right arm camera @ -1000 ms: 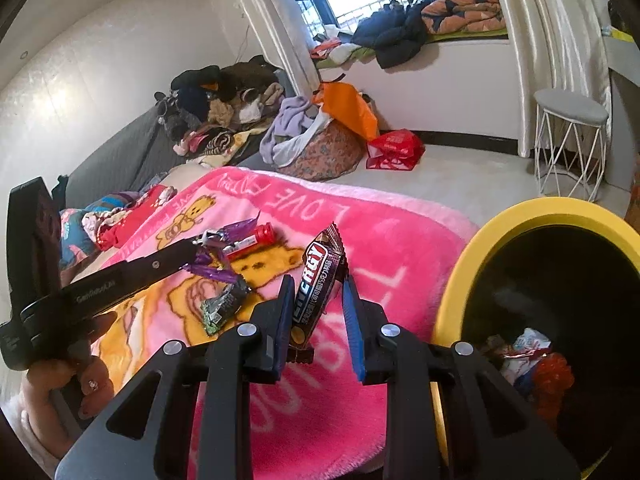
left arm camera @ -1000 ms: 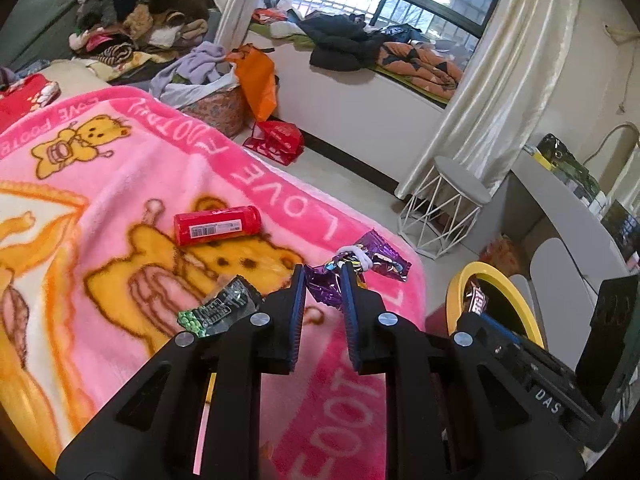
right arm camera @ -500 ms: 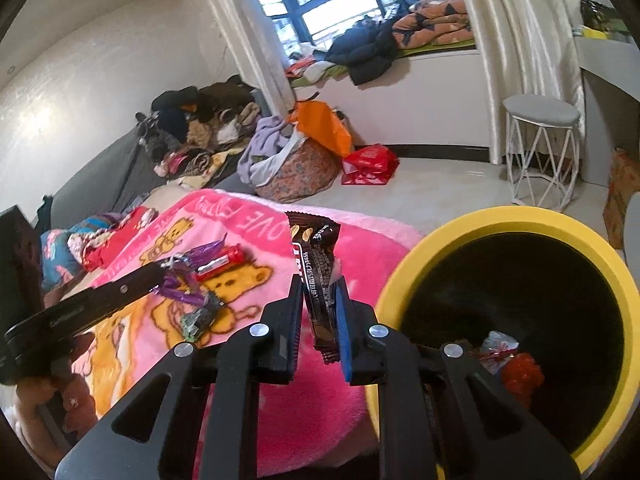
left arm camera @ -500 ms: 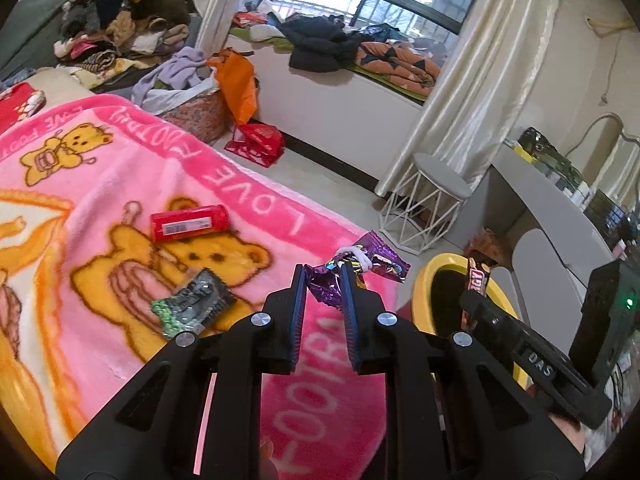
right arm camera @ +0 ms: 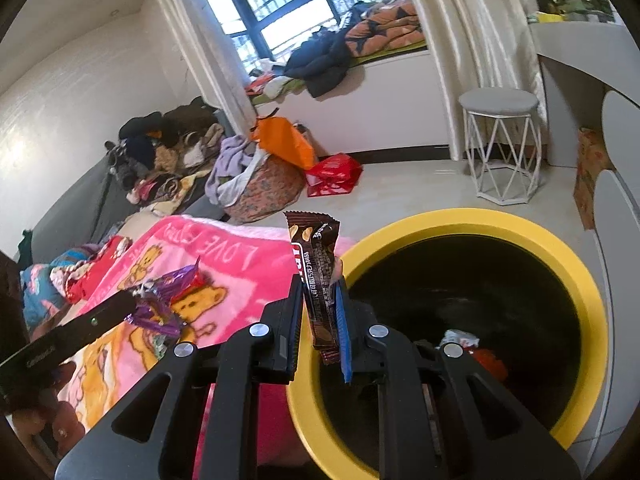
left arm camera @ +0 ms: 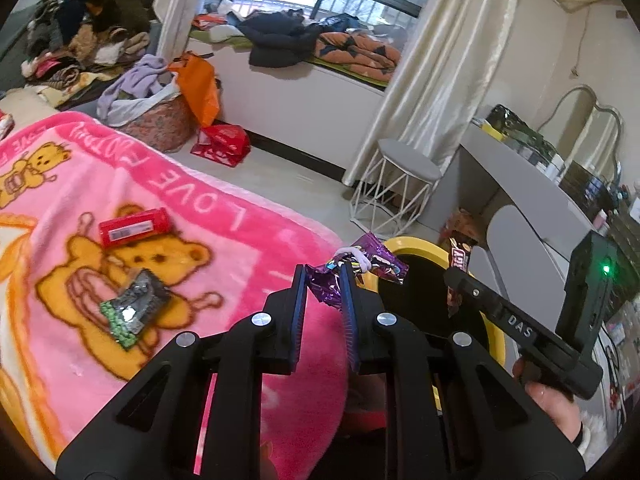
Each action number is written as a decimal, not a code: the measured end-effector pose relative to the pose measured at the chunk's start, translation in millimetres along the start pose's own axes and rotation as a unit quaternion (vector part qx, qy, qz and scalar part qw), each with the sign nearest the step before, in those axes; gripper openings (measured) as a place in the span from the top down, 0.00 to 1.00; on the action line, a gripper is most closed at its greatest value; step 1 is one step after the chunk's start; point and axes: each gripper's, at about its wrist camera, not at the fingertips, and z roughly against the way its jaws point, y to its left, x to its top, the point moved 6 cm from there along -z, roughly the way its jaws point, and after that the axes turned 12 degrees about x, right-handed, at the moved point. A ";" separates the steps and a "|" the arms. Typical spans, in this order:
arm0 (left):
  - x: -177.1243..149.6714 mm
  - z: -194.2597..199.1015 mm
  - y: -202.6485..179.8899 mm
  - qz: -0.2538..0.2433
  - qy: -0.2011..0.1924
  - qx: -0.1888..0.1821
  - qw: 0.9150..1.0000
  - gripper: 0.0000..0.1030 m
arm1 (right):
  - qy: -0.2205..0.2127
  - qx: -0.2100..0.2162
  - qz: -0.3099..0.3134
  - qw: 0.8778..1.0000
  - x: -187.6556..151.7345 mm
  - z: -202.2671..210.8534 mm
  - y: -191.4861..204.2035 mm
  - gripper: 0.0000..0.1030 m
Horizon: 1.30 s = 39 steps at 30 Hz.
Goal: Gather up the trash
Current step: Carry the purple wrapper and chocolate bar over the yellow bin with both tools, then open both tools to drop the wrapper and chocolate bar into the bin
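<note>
My left gripper [left arm camera: 324, 274] is shut on a crumpled purple wrapper [left arm camera: 360, 264], held over the edge of the pink bear blanket [left arm camera: 224, 240], just short of the yellow-rimmed bin [left arm camera: 416, 245]. My right gripper [right arm camera: 319, 284] is shut on a brown chocolate-bar wrapper [right arm camera: 314, 252] that stands upright, at the left rim of the bin [right arm camera: 460, 216]. The bin's black inside holds some trash [right arm camera: 460, 338]. A red tube [left arm camera: 134, 227] and a green-and-silver wrapper [left arm camera: 132, 308] lie on the blanket.
A white wire stool [left arm camera: 400, 188] stands on the floor beyond the bin, and a grey desk [left arm camera: 520, 184] is at the right. A laundry basket [right arm camera: 260, 184], an orange bag [right arm camera: 286, 142] and a red bag [right arm camera: 332, 174] sit by the window ledge.
Both grippers have swung to the right, from over the blanket to the bin. The brown bar now stands straight in the right jaws, which have narrowed on it.
</note>
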 end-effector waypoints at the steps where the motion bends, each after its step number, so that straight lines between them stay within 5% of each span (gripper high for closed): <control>1: -0.2 -0.4 -3.5 -0.003 0.000 -0.002 1.000 0.88 | -0.002 -0.004 -0.001 1.000 0.6 1.6 -2.9 0.85; 39: -54.6 -47.2 -116.2 -0.112 0.069 -0.068 0.989 0.93 | -0.003 -0.073 -0.083 0.994 0.9 25.2 -90.4 0.83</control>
